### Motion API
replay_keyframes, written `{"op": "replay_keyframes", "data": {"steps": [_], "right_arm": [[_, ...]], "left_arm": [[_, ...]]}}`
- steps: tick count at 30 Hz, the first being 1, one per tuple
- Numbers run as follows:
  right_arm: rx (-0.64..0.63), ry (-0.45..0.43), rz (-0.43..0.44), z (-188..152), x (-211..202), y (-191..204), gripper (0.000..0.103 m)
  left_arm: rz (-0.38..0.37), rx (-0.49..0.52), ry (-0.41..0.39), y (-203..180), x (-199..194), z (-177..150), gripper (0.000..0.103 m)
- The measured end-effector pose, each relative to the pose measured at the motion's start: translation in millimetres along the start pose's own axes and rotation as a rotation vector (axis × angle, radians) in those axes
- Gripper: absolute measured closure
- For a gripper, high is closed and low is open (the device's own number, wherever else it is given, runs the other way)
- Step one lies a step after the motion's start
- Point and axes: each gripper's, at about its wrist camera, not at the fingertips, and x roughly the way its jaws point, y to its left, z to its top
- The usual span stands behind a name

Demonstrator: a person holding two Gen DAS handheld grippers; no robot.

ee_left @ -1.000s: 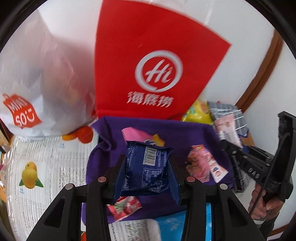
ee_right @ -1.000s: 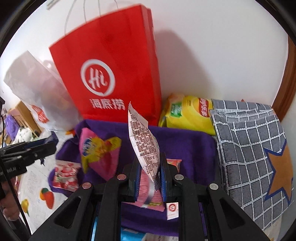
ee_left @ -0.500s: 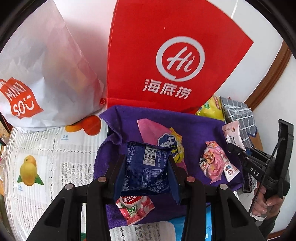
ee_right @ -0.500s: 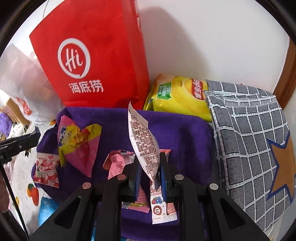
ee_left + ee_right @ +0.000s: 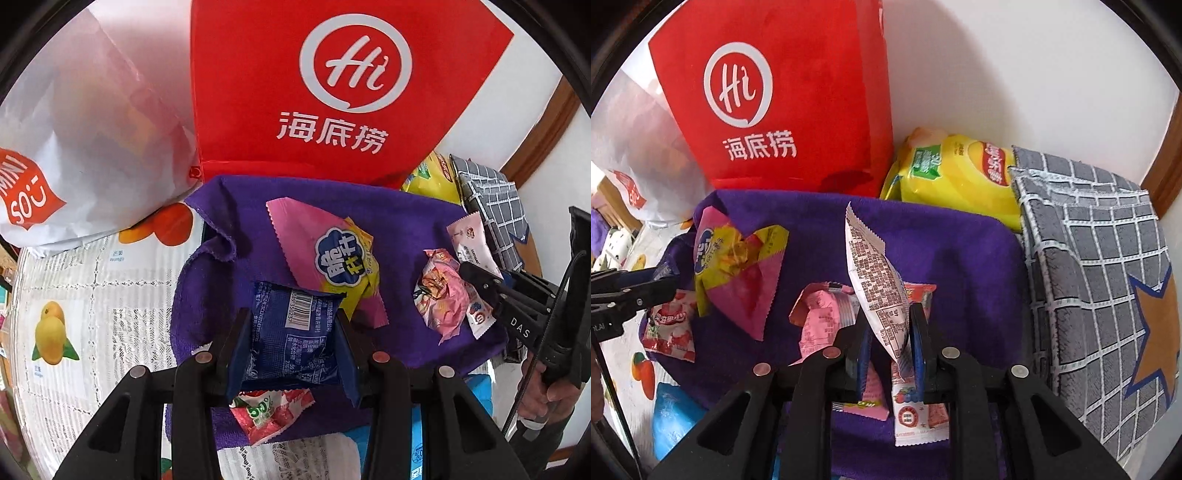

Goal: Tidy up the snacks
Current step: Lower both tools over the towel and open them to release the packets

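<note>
**Both packets brought low over the purple cloth**

Both grippers have dropped closer to the cloth vs a sec ago; the red bag's logo fills more of the left view, and the loose snacks sit larger under the fingers.

L side: left gripper (image 5: pixel 291 343) is pinching a dark blue foil packet with a white barcode (image 5: pixel 293 339) across its width, blue pads pressed on both edges. It hangs over the crumpled purple fleece cloth (image 5: pixel 240 206), just above a red-and-white strawberry candy pouch (image 5: pixel 269 410) and right beside a pink-and-yellow snack bag w/ blue logo (image 5: pixel 332 258).

R side: right gripper (image 5: pixel 890 350) is squeezed nearly together on a slim white sachet printed with small text (image 5: pixel 875 273), which stands upright out of the jaws. Below it lie a crinkled pink wrapper (image 5: pixel 820 314) and a small white-red sachet (image 5: pixel 916 417). Yellow crisp bag (image 5: pixel 960 177) and grey checked cloth w/ orange star (image 5: pixel 1108 277) sit at the back and right; tall red paper bag w/ white "Hi" logo (image 5: pixel 332 92) and a white plastic shopping bag (image 5: pixel 74 129) stand behind.

Risks, as I judge them: pile is crowded, so a release now prob drops each packet on top of another snack, not in a tidy spot. The sachet is held by a thin edge and could slip or twist out. Grippers are close; a sideways move could knock them together or drag the cloth, scattering what's sorted.
</note>
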Motion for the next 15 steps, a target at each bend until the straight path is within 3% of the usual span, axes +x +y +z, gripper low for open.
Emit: {"op": "replay_keyframes", "data": {"steps": [7,13,15], "right_arm": [[-0.012,-0.007,-0.008,-0.7,-0.3,2.7,0.080],[-0.003,-0.031,0.016,1.8,-9.4,4.0,0.055],[0.003,-0.064,0.037,3.3,-18.6,4.8,0.052]], "left_arm": [[0.005,0.008,0.023,-2.7,5.8,-1.0,0.063],[0.003,0.004,0.023,-2.4,5.4,-1.2,0.062],[0.003,0.003,0.025,-2.4,5.2,-1.6,0.062]]}}
